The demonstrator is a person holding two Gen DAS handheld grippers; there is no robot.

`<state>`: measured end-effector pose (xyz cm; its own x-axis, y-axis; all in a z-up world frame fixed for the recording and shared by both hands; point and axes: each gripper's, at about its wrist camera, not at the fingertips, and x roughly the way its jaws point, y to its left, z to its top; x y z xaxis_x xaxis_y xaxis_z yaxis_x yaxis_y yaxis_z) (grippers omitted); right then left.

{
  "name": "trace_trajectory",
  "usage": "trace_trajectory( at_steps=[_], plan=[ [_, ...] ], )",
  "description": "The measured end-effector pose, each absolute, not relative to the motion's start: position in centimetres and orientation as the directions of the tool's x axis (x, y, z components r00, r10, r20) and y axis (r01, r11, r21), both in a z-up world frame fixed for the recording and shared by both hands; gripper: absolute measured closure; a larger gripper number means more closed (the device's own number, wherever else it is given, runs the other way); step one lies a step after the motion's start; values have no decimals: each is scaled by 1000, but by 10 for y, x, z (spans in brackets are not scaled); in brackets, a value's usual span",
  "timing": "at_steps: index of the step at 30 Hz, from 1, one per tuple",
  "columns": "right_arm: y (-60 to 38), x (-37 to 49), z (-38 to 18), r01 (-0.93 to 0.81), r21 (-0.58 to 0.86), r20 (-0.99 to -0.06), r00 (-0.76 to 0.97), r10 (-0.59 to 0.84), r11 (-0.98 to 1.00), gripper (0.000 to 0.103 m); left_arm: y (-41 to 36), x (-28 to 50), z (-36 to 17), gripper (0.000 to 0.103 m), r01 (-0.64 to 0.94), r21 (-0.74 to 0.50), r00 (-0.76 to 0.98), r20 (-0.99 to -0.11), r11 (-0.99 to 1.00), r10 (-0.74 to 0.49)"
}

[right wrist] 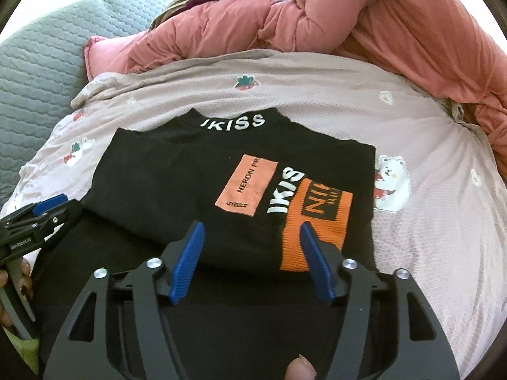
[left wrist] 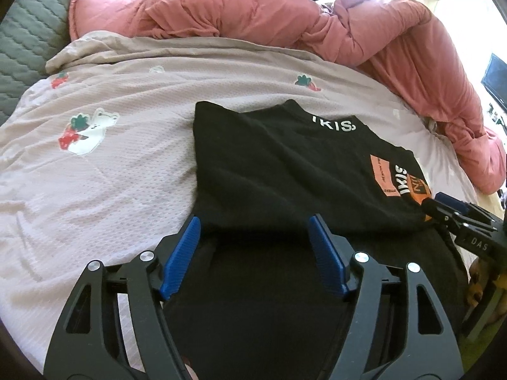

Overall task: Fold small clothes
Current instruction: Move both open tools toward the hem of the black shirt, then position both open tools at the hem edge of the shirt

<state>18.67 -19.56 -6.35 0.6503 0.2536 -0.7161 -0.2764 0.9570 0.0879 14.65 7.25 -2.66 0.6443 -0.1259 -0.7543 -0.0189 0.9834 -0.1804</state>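
Note:
A black shirt (left wrist: 269, 164) with white "IKISS" lettering and orange patches lies folded flat on the bed, its collar pointing away from me. My left gripper (left wrist: 254, 221) hovers over the near left edge of the fold, jaws open, blue pads (left wrist: 180, 262) clear of the cloth. In the right wrist view the shirt (right wrist: 164, 183) fills the middle. My right gripper (right wrist: 252, 226) stands open over the shirt's near right edge, beside the orange patch (right wrist: 294, 247). Neither gripper holds any cloth. Each gripper shows at the edge of the other's view: the right gripper (left wrist: 443, 209), the left gripper (right wrist: 47, 209).
The shirt rests on a pale pink bedspread (left wrist: 95, 190) with bear and strawberry prints. A bunched salmon duvet (left wrist: 317, 22) runs along the far and right sides. A grey quilted cover (left wrist: 28, 31) lies far left. A person's fingers (right wrist: 19, 278) hold the left gripper's handle.

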Motion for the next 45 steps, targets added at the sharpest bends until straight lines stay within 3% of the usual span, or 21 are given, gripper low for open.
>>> trace_trajectory(
  at_steps=[6,15,17,45],
  plan=[
    [-201,179,-53,-267,87,-698,671,250,960,22,77,137,-23,32,-35,-176,642,-758,984,-113],
    [-205,170,-42,-269,109,-690,673,268,957,22,81,122,-9,22,-47,-147,663,-744,988,-79],
    [-205,168,-39,-272,106,-683,679,268,957,10,82,119,-5,17,-48,-147,669,-740,988,-77],
    [-210,123,-17,-294,90,-653,704,279,952,8,85,75,34,11,-55,-120,712,-701,991,-45]
  ],
)
